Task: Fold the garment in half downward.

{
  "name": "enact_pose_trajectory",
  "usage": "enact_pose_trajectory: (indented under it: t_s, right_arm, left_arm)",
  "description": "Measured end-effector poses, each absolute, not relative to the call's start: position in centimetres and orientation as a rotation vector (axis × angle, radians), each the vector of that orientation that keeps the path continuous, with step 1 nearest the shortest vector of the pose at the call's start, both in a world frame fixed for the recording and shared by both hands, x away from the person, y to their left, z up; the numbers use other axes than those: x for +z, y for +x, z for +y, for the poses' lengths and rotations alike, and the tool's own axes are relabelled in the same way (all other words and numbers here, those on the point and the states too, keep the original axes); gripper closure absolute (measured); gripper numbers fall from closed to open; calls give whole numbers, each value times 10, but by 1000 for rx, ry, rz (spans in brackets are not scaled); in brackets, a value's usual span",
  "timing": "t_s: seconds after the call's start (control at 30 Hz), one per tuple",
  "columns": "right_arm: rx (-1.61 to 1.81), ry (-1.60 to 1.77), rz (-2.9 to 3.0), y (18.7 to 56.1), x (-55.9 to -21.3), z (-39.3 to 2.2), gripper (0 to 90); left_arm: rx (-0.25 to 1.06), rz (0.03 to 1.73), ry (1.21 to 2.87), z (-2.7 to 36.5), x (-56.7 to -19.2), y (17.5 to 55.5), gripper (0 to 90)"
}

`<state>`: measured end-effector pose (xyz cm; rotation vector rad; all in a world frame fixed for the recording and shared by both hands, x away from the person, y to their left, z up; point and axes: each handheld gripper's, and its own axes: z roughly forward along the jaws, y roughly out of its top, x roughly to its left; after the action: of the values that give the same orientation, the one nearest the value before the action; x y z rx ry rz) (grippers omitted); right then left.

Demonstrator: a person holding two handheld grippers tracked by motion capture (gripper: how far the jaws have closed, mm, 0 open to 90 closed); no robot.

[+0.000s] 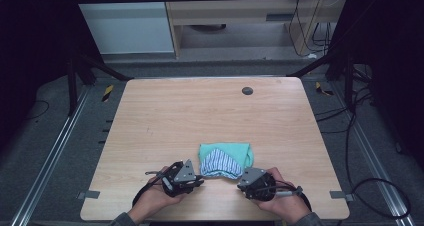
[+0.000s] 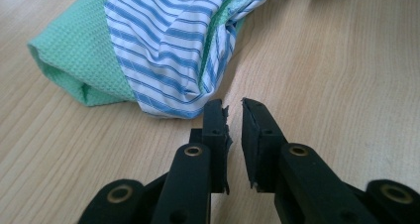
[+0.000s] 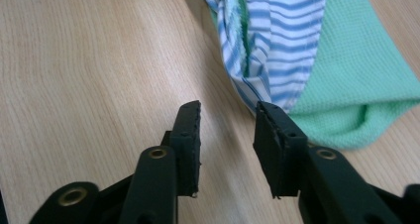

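A folded bundle lies on the wooden table (image 1: 210, 116) near its front edge: a green waffle-weave cloth (image 1: 245, 151) wrapped around a blue-and-white striped cloth (image 1: 221, 163). My left gripper (image 1: 200, 177) sits just left of the bundle's near edge, and my right gripper (image 1: 242, 181) just right of it. In the left gripper view the jaws (image 2: 235, 110) stand a narrow gap apart with nothing between them, tips just short of the striped cloth (image 2: 168, 50) and the green cloth (image 2: 74, 50). The right gripper (image 3: 228, 110) is open wider and empty, with its right pad close to the striped cloth's hem (image 3: 282, 40) and the green cloth (image 3: 356, 85).
A dark round grommet (image 1: 247, 90) is set in the table near its far edge. Metal rails (image 1: 50, 151) run along both sides, and black cables (image 1: 370, 186) lie on the floor at the right. A cabinet (image 1: 250, 16) stands behind the table.
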<state>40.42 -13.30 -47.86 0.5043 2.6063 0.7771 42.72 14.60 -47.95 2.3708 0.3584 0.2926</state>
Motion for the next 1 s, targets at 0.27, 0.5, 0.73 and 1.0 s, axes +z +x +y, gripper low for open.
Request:
enact_pose_trajectory:
  t_s: [0.27,0.5,0.73,1.0]
  right_arm:
    - [782,688,2555,420,-479,-158,355]
    - [757,868,2459,437,-485,-182,156]
    - [780,1100,2342,462,-489,-212,70]
    - [789,1198,2312,486,-491,-224,64]
  left_arm:
    - [373,447,2336,159,-471,436,567]
    - [399,622,2329,181,-473,457,260]
    - [416,782,2328,208,-479,483,120]
    - [429,890,2318,232,-482,505,90]
